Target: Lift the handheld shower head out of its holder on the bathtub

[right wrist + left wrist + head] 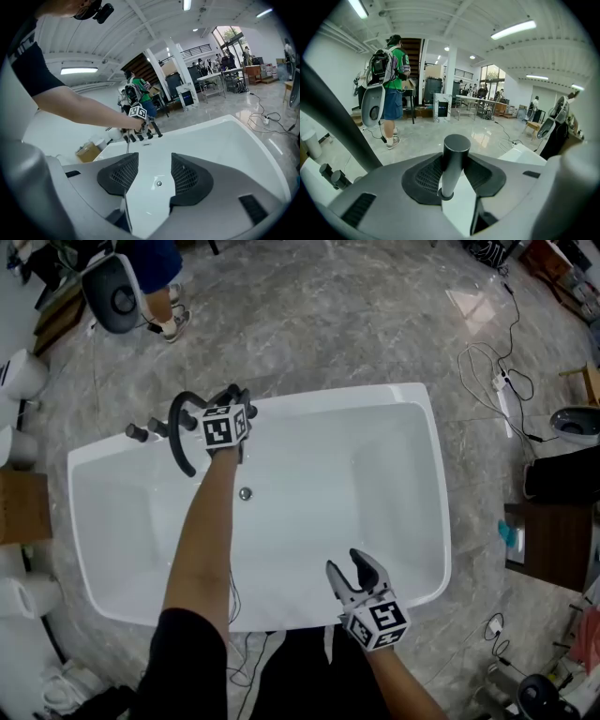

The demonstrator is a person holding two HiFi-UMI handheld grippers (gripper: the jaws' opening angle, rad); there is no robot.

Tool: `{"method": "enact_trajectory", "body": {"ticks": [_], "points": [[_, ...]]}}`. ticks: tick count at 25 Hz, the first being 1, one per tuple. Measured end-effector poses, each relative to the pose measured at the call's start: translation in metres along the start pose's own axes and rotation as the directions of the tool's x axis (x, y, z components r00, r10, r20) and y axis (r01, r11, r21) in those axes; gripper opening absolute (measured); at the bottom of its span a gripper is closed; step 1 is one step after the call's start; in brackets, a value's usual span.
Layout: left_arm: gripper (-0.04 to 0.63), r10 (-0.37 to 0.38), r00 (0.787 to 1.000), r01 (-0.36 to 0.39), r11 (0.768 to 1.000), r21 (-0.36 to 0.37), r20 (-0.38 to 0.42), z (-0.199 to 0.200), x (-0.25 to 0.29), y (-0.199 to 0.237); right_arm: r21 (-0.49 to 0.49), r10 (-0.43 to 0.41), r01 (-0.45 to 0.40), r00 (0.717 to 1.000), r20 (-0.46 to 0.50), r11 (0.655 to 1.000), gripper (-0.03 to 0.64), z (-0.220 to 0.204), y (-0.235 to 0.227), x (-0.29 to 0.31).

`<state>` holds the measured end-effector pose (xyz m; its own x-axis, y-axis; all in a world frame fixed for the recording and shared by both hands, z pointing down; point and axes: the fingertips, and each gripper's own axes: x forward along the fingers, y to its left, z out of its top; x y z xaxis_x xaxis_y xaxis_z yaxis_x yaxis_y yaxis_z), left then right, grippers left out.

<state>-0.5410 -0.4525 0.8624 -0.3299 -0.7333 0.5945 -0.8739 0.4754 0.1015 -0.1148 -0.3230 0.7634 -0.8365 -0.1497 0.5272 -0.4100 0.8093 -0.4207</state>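
The white bathtub fills the middle of the head view. At its far rim, beside the black arched spout and the black knobs, sits my left gripper. The shower head's dark round handle stands upright between the left gripper's pads, which press on it from both sides. My right gripper hovers over the tub's near rim, jaws open and empty. Through the right gripper I see the tub floor with its drain and the left gripper far off.
A person with a backpack stands on the grey marble floor beyond the tub's far side, by a white rounded device. Cables and a power strip lie at the right. A cardboard box stands left of the tub.
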Motion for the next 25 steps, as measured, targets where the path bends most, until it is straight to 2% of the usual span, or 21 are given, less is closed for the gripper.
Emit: {"method": "enact_trajectory", "body": {"ticks": [4,9,15,20,25], "points": [[0.133,0.006,1.000,-0.006,1.000,-0.024,0.013,0.012,-0.017,-0.004,-0.016,-0.005,0.005,1.000,0.015,1.000,0.195,0.020,0.005,-0.005],[0.133,-0.018,0.999,0.017,0.999,0.029,0.027,0.045,-0.044,-0.014,-0.027,0.002,0.000,0.999,0.052,1.000,0.195,0.050,0.020,-0.012],[0.133,-0.046,0.999,0.045,0.998,0.047,0.027,0.091,-0.085,-0.020,-0.024,0.003,-0.001,0.994,0.105,1.000,0.196,0.093,0.043,-0.031],[0.133,-0.032,0.996,0.032,0.999,0.001,0.085,0.129,-0.121,-0.027,-0.033,0.061,-0.057,0.989,0.138,0.998,0.184,0.124,0.056,-0.048],[0.133,-0.024,0.994,0.028,0.999,-0.034,0.110,0.151,-0.172,-0.034,-0.074,0.077,-0.066,0.983,0.165,0.995,0.181,0.154,0.075,-0.079]]}}
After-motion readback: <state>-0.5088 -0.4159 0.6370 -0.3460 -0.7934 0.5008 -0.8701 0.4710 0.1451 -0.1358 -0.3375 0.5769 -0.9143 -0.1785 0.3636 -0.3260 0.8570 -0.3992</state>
